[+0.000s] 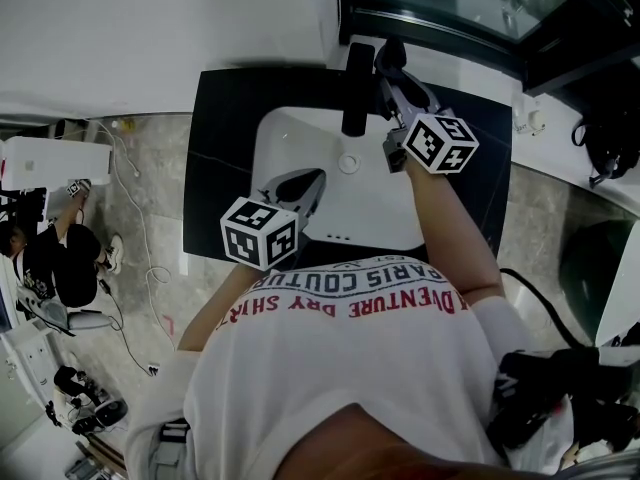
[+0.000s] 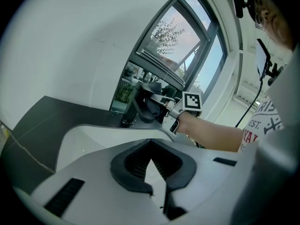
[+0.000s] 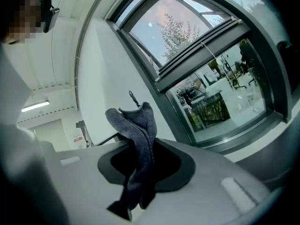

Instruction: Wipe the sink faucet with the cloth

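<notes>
Right tongs [image 3: 139, 165] clamp cloth [image 3: 137, 128], left tongs [image 2: 150, 156] closed

The person wears a white short-sleeved T-shirt [image 1: 330, 388] printed with red and dark lettering. The left gripper [image 1: 312, 180] and right gripper [image 1: 392, 66] have pale grey shells with black jaw pads. Behind each pair of jaws sits a black-and-white marker cube [image 1: 260, 232].

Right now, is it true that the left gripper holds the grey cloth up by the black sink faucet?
Not quite: the right gripper holds the grey cloth by the black sink faucet, as the right gripper view shows. The left gripper holds nothing.
</notes>
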`<state>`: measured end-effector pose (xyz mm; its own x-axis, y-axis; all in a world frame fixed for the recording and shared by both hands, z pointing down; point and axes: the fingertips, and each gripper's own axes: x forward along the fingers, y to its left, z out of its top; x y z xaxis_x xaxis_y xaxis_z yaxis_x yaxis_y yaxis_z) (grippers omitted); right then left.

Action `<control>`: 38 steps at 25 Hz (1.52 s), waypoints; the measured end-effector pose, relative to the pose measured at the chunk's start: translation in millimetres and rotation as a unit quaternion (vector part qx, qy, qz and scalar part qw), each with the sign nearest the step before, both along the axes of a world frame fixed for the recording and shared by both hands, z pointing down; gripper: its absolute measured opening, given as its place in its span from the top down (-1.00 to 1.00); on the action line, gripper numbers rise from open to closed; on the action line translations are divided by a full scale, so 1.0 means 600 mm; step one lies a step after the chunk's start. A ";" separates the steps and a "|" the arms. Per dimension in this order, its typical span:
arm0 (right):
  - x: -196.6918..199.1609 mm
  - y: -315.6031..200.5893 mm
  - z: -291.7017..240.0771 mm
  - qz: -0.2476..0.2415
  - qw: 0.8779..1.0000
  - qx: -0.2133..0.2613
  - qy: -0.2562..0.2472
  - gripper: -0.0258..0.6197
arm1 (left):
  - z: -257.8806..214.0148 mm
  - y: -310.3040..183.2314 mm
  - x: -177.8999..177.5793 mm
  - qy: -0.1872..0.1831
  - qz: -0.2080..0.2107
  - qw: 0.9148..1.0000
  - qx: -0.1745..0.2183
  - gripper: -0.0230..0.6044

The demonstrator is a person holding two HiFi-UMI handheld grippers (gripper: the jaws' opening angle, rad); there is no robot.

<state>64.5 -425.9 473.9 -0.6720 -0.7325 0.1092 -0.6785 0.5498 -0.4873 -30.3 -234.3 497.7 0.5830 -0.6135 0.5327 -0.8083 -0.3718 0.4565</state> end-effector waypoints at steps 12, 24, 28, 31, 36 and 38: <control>0.002 -0.014 -0.047 -0.004 0.999 0.000 -0.044 0.68 | 0.006 0.002 0.000 -0.012 0.003 1.000 -0.002 0.92; -0.017 -0.023 0.086 -0.012 0.995 -0.095 -0.006 0.68 | 0.032 0.004 -0.013 -0.022 -0.003 1.000 -0.015 0.92; -0.021 -0.018 0.137 -0.012 0.990 -0.136 0.033 0.68 | 0.037 0.006 -0.014 -0.023 -0.004 1.000 -0.019 0.92; -0.022 -0.016 0.159 -0.011 0.987 -0.151 0.053 0.68 | 0.038 0.005 -0.017 -0.023 -0.007 1.000 -0.019 0.92; -0.022 -0.021 0.171 -0.009 0.985 -0.155 0.070 0.68 | 0.034 -0.002 -0.018 -0.025 -0.008 1.000 -0.016 0.92; -0.020 -0.022 0.175 -0.010 0.985 -0.159 0.073 0.68 | 0.031 -0.001 -0.016 -0.024 -0.007 1.000 -0.017 0.92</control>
<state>52.4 -439.3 579.2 -0.6460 -0.6328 0.4270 -0.7447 0.3995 -0.5346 -39.7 -235.1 516.5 0.5473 -0.6029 0.5805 -0.8349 -0.3454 0.4285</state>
